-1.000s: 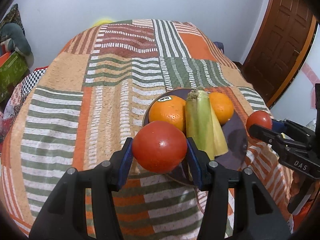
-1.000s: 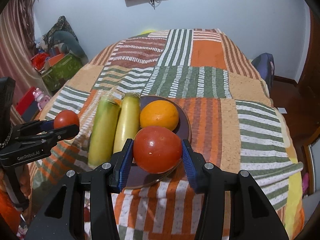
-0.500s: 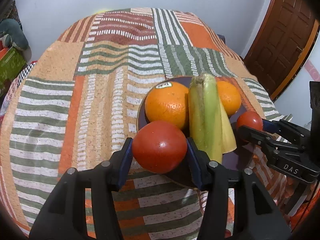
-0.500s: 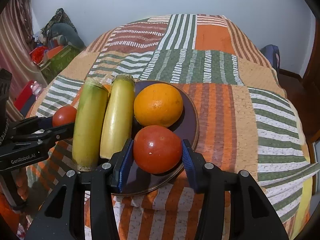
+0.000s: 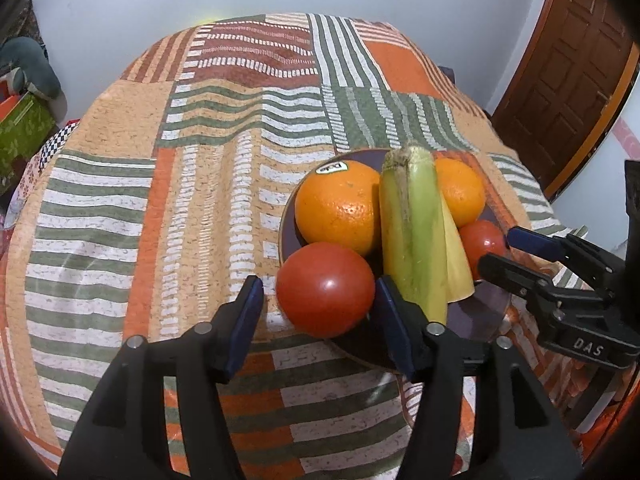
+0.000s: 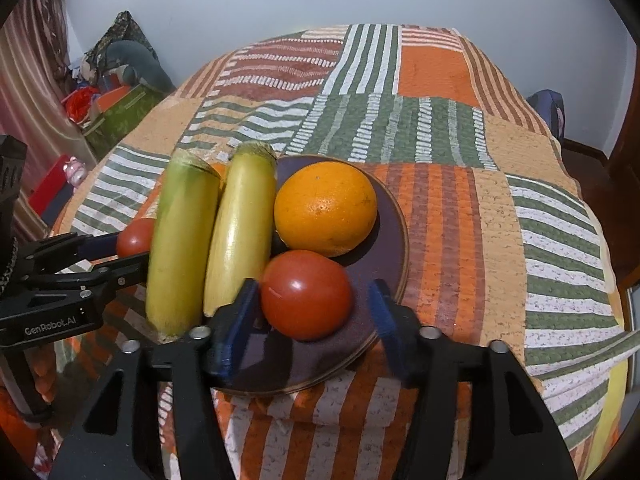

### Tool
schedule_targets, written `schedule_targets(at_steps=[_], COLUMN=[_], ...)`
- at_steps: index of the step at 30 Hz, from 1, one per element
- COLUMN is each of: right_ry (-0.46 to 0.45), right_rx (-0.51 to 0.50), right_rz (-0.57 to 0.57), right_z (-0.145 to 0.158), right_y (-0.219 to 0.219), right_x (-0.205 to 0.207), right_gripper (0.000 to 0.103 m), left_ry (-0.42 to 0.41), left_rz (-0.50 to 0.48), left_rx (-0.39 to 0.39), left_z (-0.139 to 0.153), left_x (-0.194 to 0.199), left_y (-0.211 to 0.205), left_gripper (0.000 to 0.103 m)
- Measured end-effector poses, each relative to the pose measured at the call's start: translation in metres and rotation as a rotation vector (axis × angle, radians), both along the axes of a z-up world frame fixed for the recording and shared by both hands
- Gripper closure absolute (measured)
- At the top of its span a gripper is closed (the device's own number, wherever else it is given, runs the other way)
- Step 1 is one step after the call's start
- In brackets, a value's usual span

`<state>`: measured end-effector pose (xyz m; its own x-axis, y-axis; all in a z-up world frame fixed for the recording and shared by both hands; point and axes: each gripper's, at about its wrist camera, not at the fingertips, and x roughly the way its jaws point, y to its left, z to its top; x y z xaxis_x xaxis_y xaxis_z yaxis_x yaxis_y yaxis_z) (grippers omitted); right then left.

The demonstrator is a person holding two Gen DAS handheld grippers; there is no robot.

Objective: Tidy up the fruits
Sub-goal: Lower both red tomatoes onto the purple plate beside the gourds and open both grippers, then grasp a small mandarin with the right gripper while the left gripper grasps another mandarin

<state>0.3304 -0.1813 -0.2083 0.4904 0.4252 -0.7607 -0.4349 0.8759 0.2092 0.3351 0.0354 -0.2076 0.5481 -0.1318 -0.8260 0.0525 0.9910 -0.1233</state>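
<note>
A dark round plate (image 6: 394,216) on a patchwork bedspread holds two oranges (image 5: 339,210) (image 6: 326,208), two corn cobs (image 5: 412,232) (image 6: 182,240) and two tomatoes. My left gripper (image 5: 320,300) is open; a red tomato (image 5: 326,290) rests at the plate's left edge between its fingers, a gap showing on the left. My right gripper (image 6: 314,304) is open around the other tomato (image 6: 306,294), which sits on the plate with gaps on both sides. Each gripper shows in the other view, the right one (image 5: 496,250) and the left one (image 6: 116,252).
The plate sits near the bed's near edge. The striped bedspread (image 5: 200,184) stretches far and left. A wooden door (image 5: 568,60) is at the right, a green box and clutter (image 6: 116,116) at the left by the wall.
Both grippers lowered their tomatoes onto the plate and opened. The tomatoes now rest on the plate with the fingers spread apart from them.
</note>
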Motion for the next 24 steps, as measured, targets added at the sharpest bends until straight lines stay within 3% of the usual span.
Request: schedule_targets(at_steps=[4,15,24], right_ry=[-0.038,-0.084,-0.112], right_rx=[-0.018,0.017,0.031], right_rz=[-0.004,-0.034,-0.022], right_z=[0.011,0.045,0.064], right_y=[-0.002,-0.020,-0.027], right_x=[-0.009,-0.045,-0.086], right_gripper=[0.037,0.037,0.036], left_ry=[-0.024,-0.107,-0.099], left_rz=[0.007,-0.031,-0.046], left_rx=[-0.036,0.002,0.030], left_z=[0.013,0.058,0.063], left_x=[-0.011,-0.064,-0.113], left_y=[0.005,-0.005,-0.010], left_gripper=[0.037,0.032,0.029])
